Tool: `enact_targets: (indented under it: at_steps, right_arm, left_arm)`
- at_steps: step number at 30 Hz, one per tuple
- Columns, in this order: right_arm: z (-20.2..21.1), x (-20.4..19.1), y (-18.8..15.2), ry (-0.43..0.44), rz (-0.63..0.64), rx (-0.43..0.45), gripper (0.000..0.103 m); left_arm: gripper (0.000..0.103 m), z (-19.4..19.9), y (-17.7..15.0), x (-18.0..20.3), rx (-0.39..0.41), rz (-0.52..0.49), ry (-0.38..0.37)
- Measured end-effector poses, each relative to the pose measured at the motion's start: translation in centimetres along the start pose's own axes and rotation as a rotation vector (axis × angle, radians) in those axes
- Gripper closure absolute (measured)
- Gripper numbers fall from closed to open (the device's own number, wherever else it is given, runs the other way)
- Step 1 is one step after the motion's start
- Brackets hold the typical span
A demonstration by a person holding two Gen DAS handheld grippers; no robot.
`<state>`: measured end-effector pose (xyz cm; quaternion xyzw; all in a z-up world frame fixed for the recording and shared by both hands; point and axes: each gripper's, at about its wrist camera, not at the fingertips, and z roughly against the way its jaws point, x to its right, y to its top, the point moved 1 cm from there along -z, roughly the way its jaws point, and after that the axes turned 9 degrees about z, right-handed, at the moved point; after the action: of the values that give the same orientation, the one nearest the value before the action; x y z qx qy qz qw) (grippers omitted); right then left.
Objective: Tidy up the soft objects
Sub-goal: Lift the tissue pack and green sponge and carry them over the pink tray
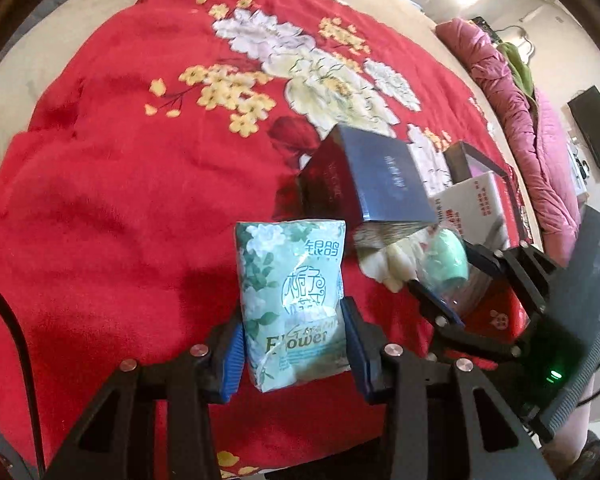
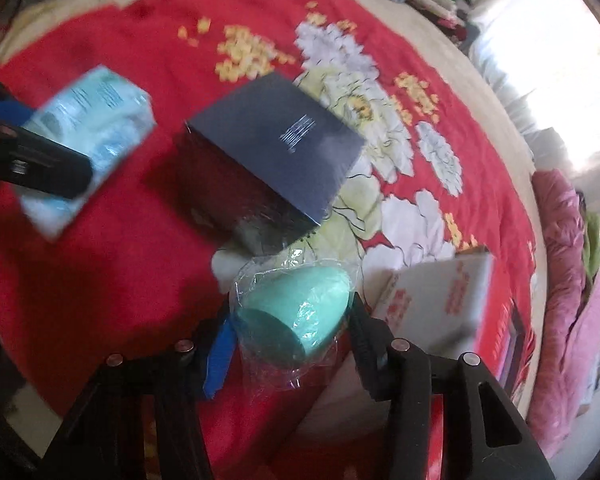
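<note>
My left gripper (image 1: 294, 344) is shut on a pale green tissue pack (image 1: 292, 300) printed with flowers and "Flower", held upright above the red bedspread. The pack and left gripper also show in the right wrist view (image 2: 88, 148) at the left. My right gripper (image 2: 290, 344) is shut on a mint green sponge (image 2: 296, 316) wrapped in clear plastic. The sponge shows in the left wrist view (image 1: 446, 258) too, at the right, in the right gripper (image 1: 444, 276).
A red floral blanket (image 1: 120, 168) covers the bed. A dark blue box (image 1: 384, 176) lies on it, also in the right wrist view (image 2: 276, 144). A white and red carton (image 2: 440, 300) lies to its right. Pink bedding (image 1: 532, 148) is piled along the right edge.
</note>
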<state>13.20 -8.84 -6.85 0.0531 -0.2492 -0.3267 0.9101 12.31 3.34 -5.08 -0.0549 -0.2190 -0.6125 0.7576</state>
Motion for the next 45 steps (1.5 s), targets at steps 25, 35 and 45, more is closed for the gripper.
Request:
enact_targets:
  at_steps: [25, 35, 45]
  right_arm:
    - [14.4, 13.7, -15.5, -0.106, -0.703, 0.339, 0.050]
    - [14.1, 17.0, -22.6, -0.164, -0.847, 0.322, 0.050]
    - [10.8, 18.0, -27.0, -0.116, -0.937, 0.297, 0.050]
  left_arm:
    - [0.059, 4.9, -4.0, 20.5, 0.135, -0.394, -0.018]
    - [0.059, 1.8, -4.9, 28.6, 0.129, -0.514, -0.010]
    - [0.059, -4.5, -5.3, 33.9, 0.058, -0.598, -0.002]
